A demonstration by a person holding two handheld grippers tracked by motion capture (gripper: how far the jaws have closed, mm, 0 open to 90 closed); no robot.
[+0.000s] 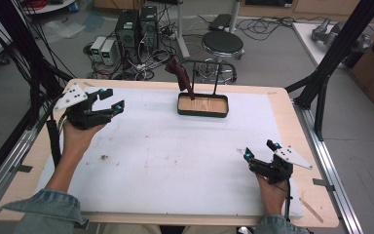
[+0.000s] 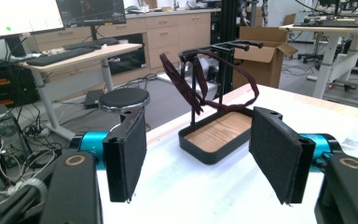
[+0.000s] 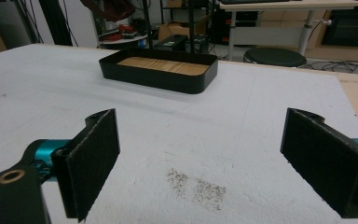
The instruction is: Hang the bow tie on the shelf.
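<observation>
A black stand with a wooden-floored tray base sits at the back middle of the white mat. A dark red band hangs from its upper bar. My left gripper is at the far left, raised off the mat, open and empty, facing the stand. My right gripper rests low near the front right, open and empty, with the tray well ahead of it.
The white mat covers most of the wooden table. A speck stain lies just ahead of the right gripper. A round stool and computer boxes stand on the floor beyond the far edge.
</observation>
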